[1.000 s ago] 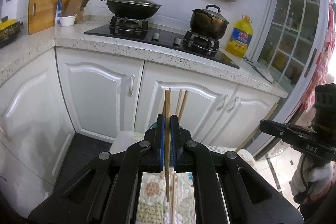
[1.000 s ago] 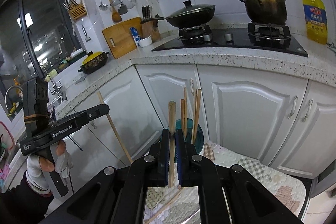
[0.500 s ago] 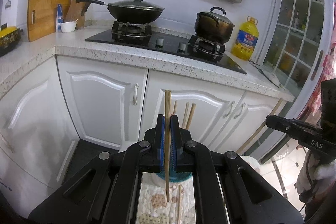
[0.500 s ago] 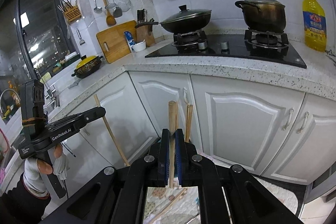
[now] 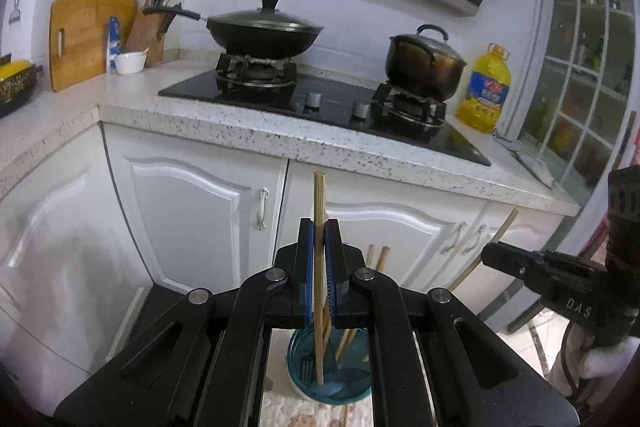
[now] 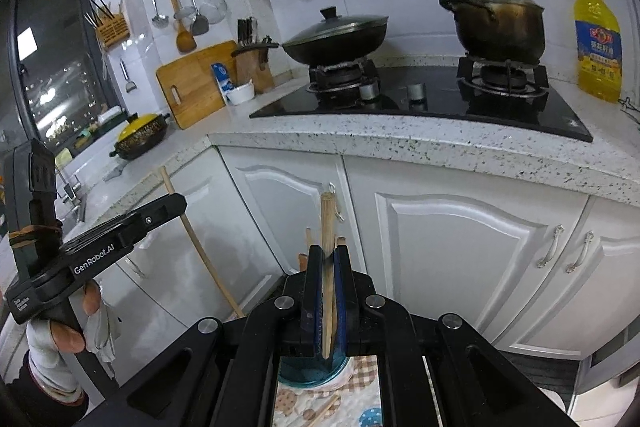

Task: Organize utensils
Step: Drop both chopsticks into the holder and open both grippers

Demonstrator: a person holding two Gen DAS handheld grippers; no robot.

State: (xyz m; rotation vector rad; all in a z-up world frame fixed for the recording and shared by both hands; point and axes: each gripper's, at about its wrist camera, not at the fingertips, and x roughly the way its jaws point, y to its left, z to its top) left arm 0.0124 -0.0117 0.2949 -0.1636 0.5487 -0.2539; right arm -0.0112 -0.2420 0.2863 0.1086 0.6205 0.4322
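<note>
**Two chopsticks, one cup, no room for error**

Left wrist view: the left gripper [image 5: 319,267] is clamped on an upright chopstick [image 5: 319,203], its lower tip already dipping into the teal cup [image 5: 330,385] directly below the jaws. A fork [image 5: 306,371] and other chopsticks [image 5: 378,259] sit in there (crowded!), so the tip could snag if it tilts. Off to its right, the other gripper hovers nearby.

Right wrist view: the right gripper [image 6: 328,291] pinches a thicker wooden stick [image 6: 327,223], with the cup [image 6: 312,373] just beneath. Both tools converge on one cup; a clash or a knocked-over cup looks possible. Loose chopsticks [image 6: 320,409] lie on the patterned cloth [image 6: 360,387] below.
</note>
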